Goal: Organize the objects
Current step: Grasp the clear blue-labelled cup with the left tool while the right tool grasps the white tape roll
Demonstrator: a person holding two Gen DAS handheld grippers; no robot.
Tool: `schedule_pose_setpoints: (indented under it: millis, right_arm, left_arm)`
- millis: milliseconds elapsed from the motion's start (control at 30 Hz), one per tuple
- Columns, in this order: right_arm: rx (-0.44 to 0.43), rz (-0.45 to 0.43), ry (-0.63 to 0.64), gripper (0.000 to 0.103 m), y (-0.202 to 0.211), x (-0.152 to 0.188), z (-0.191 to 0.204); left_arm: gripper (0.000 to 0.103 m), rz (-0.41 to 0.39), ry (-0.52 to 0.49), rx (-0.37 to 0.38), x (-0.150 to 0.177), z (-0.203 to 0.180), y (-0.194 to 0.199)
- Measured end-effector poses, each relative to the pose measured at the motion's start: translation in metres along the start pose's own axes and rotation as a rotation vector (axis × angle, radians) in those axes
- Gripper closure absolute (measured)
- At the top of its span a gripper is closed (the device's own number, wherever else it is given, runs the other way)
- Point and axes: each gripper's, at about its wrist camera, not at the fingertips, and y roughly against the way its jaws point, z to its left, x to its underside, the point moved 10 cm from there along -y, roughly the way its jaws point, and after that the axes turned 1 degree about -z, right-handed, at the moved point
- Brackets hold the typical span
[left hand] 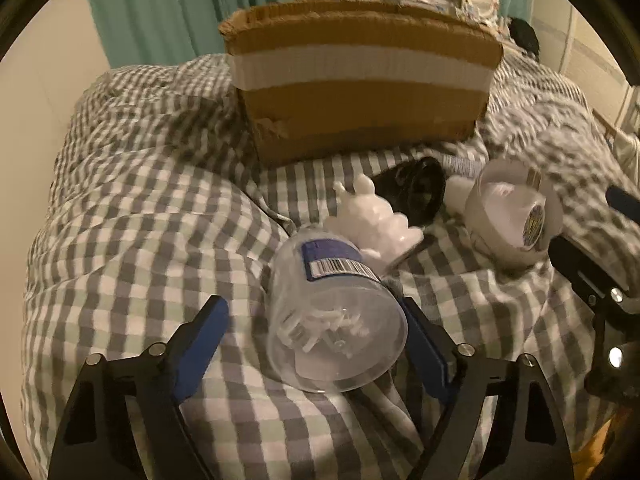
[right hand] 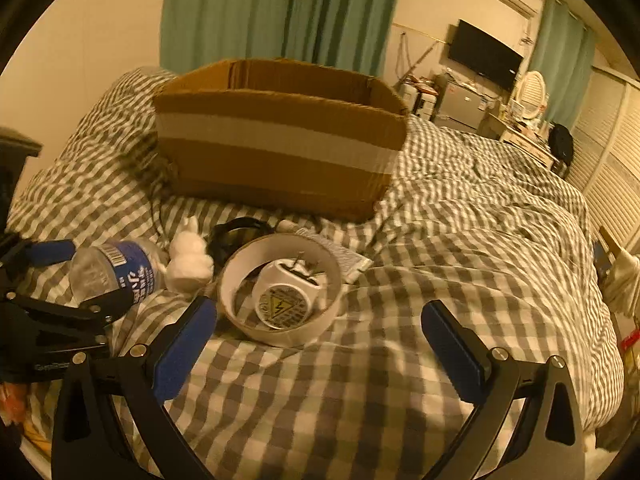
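A clear plastic bottle (left hand: pixel 332 312) with a blue label lies on the checked bedcover, base toward me, between the open fingers of my left gripper (left hand: pixel 312 320); the right finger touches it, the left stands apart. It also shows in the right wrist view (right hand: pixel 116 272). Behind it lie a white plush rabbit (left hand: pixel 372 220) (right hand: pixel 188 260), a black object (left hand: pixel 416 188) (right hand: pixel 236 236), and a white tape ring (left hand: pixel 516 216) (right hand: pixel 280 292) around a smaller roll (right hand: pixel 286 300). My right gripper (right hand: pixel 320 340) is open and empty, just short of the ring.
An open cardboard box (left hand: pixel 360 92) (right hand: pixel 280 148) with a white stripe stands on the bed behind the objects. A small packet (right hand: pixel 340 256) lies beside the ring. Curtains, a TV (right hand: pixel 484 54) and cluttered furniture are at the far side.
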Motion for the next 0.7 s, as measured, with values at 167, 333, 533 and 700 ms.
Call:
schedule_pose_setpoints:
  millis: [167, 333, 533, 700]
  right_arm:
    - [-0.040, 0.052, 0.012, 0.001, -0.015, 0.004, 0.007]
    - [-0.090, 0.072, -0.025, 0.004, -0.020, 0.007, 0.007]
    - [-0.111, 0.116, -0.029, 0.004, -0.032, 0.006, 0.015]
    - [-0.071, 0.158, 0.005, 0.011, -0.049, 0.011, 0.020]
  left_arm:
    - [0.027, 0.024, -0.056, -0.061, 0.000, -0.003, -0.020]
    - [0.040, 0.002, -0.002, -0.018, -0.003, 0.003, -0.011]
    - [0.040, -0.135, 0.016, -0.034, -0.024, 0.014, 0.036]
    - [0.040, -0.142, 0.009, -0.043, -0.028, 0.018, 0.038]
